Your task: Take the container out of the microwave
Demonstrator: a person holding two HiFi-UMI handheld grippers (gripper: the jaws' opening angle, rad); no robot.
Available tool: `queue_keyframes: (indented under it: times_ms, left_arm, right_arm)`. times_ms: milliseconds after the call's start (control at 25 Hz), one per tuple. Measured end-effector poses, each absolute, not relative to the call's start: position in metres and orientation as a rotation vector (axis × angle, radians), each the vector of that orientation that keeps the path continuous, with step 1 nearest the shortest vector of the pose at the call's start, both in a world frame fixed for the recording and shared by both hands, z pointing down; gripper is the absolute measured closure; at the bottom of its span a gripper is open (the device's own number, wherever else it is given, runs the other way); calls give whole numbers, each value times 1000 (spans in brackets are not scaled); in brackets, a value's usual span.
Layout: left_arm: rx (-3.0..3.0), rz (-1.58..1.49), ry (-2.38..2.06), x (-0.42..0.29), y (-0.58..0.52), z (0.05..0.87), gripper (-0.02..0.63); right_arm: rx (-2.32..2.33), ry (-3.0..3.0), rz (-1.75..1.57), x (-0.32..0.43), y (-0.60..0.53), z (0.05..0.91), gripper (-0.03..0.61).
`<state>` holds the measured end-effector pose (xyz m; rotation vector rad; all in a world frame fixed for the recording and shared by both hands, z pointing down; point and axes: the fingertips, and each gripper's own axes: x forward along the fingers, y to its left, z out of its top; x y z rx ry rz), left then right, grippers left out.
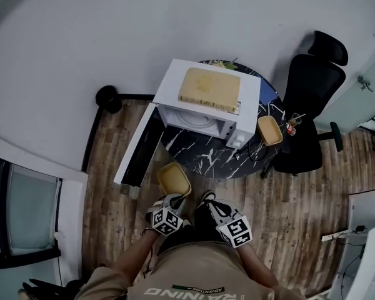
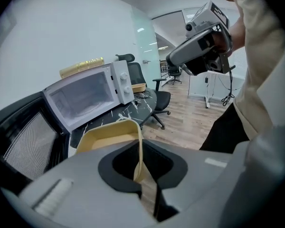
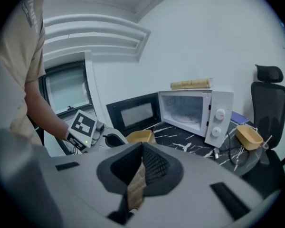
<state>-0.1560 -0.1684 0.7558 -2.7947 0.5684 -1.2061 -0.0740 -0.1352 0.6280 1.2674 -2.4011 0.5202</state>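
**A:** So, status? Microwave (image 1: 169, 86) sits on the black marble table (image 1: 200, 158) with its door (image 1: 139, 145) swung fully open and the cavity looks bare.

**B:** Yep. The yellow container (image 1: 174, 179) is out of it, held up at the near table edge, just beside the door's free end. Looks empty from the left gripper view.

**A:** Grip?

**B:** Left gripper (image 1: 174, 200) is clamped on one side wall only, with the rim pinched between its jaws. Right gripper (image 1: 207, 199) is next to it, jaws together, nothing in them.

**A:** Risks?

**B:** One-wall pinch, so the tub hangs off the jaws. My read: a thin wall could flex, and the tub could rotate or slip out if the wrist tilts. It's by the table edge, so a drop probably hits the floor. A leftward swing could clip the door.

**A:** And the other tub?

**B:** Second yellow container (image 1: 270, 130) sits at the far right of the table, well apart. Not a factor.
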Motion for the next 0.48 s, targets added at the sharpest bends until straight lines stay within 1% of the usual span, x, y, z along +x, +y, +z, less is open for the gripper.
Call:
queue_keyframes:
  times_ms: [200, 480]
  left_arm:
    - [-2812, -1204, 578, -150, -129, 757, 588]
    - [-2776, -1190, 678, -130, -97, 725, 588]
  right_arm:
    - [1271, -2377, 519, -67, -95, 632, 570]
    - [1232, -2459, 480, -48, -77, 613, 570]
